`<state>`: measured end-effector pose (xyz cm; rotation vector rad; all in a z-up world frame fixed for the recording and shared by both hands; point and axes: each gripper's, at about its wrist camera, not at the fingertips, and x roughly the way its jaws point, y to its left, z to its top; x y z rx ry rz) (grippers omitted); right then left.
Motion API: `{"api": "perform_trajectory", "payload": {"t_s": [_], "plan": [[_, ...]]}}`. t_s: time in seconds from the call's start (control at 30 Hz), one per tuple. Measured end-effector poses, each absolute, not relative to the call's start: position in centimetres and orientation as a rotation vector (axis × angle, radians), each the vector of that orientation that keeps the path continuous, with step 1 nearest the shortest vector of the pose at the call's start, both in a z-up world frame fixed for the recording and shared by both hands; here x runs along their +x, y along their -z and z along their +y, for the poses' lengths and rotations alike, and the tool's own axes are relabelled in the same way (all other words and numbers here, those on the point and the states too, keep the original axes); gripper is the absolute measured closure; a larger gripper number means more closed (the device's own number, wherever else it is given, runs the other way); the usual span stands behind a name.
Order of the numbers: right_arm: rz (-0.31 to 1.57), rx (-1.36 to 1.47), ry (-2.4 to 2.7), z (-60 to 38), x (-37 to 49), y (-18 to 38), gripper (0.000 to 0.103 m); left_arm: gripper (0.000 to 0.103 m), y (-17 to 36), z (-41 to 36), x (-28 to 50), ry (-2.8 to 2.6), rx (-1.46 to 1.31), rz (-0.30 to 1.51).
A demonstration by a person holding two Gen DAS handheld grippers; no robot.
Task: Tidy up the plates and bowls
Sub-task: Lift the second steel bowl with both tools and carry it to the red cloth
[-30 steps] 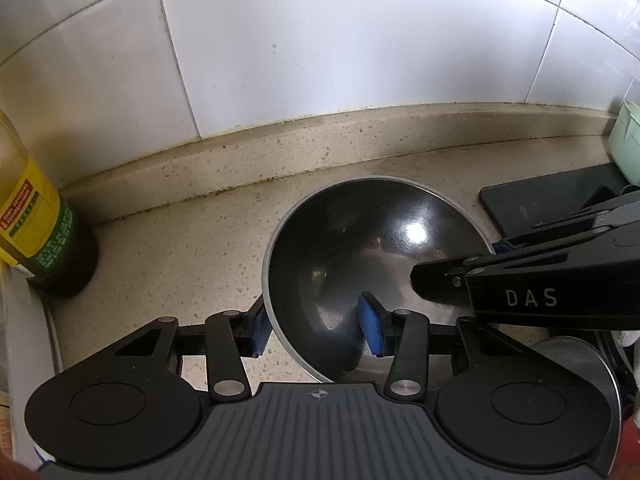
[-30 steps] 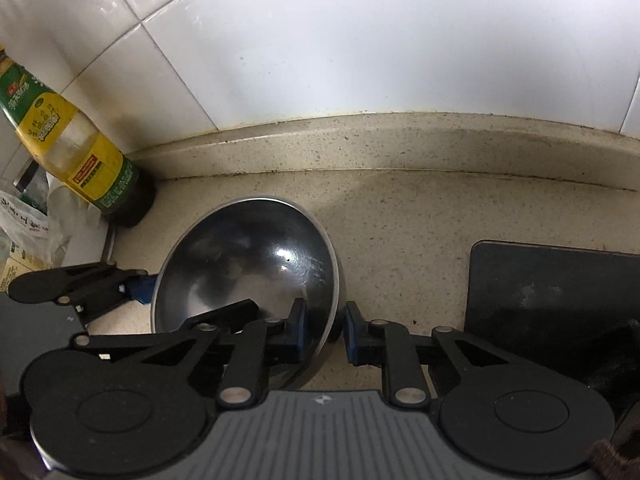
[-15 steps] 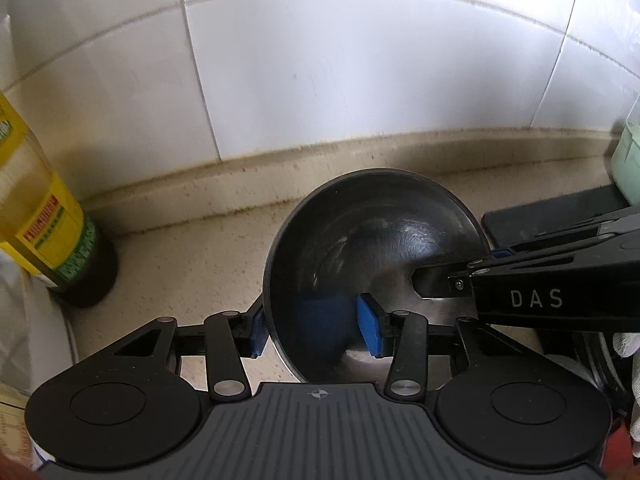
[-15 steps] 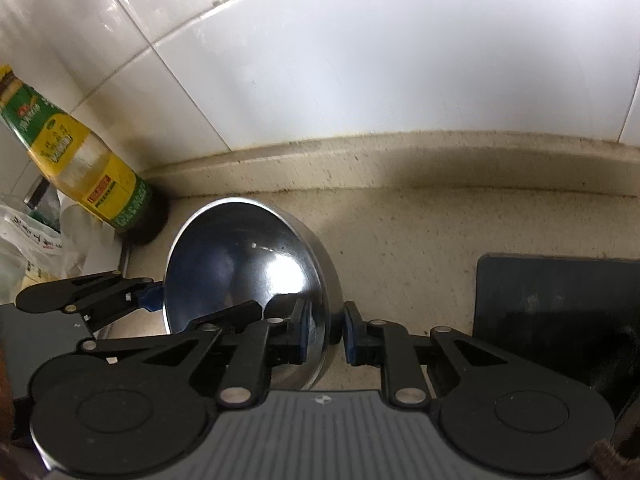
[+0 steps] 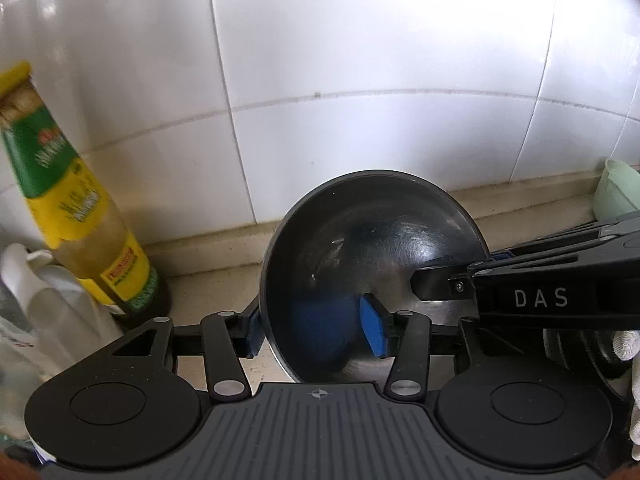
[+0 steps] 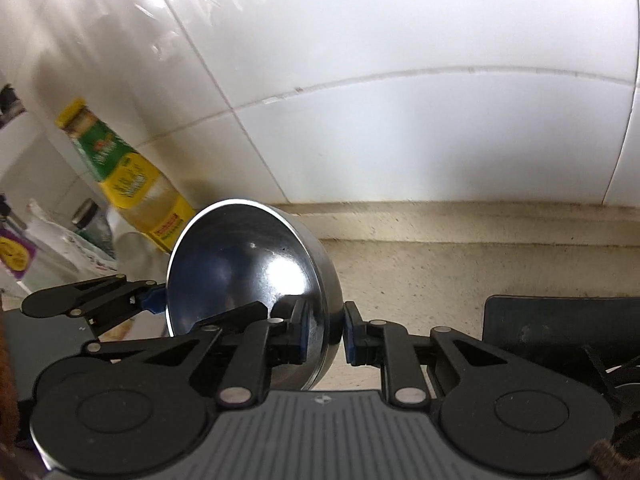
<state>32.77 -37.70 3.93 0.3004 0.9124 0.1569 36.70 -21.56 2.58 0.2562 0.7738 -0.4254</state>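
Observation:
A steel bowl (image 5: 372, 248) is held in the air above the counter by both grippers. My left gripper (image 5: 316, 332) straddles its near-left rim, one blue pad inside and one outside; the gap looks wide, so I cannot tell whether it clamps. My right gripper (image 6: 325, 334) is shut on the rim of the bowl (image 6: 240, 264) at its right side. The right gripper also shows in the left wrist view (image 5: 460, 276), the left gripper in the right wrist view (image 6: 154, 298). The bowl is tilted toward the left camera.
A yellow-and-green oil bottle (image 5: 80, 216) stands at the left against the white tiled wall, with plastic bags beside it (image 6: 52, 252). A black board (image 6: 560, 320) lies on the speckled counter (image 6: 440, 268) at the right. A pale green container (image 5: 620, 192) sits far right.
Both grippers have lifted the bowl off the counter and raised it; the view now shows more wall and the whole bottle. The bowl has tilted more upright.

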Motion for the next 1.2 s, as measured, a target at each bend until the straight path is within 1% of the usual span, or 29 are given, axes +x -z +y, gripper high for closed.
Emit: {"api": "perform_trajectory", "payload": {"t_s": [0.23, 0.5, 0.67, 1.2], "plan": [[0.855, 0.282, -0.185, -36.6, 30.2, -7.0, 0.086, 0.046, -5.5, -20.9, 33.6, 0.403, 0.264, 0.715], [0.819, 0.253, -0.243, -35.5, 27.0, -9.3, 0.086, 0.045, -7.4, -19.9, 29.6, 0.358, 0.256, 0.673], [0.821, 0.230, -0.282, -34.7, 24.8, -10.1, 0.086, 0.041, -7.8, -18.9, 26.6, 0.343, 0.225, 0.662], [0.830, 0.233, -0.209, -32.1, 15.5, -9.8, 0.086, 0.040, -7.2, -16.1, 18.3, 0.452, 0.263, 0.660]]}}
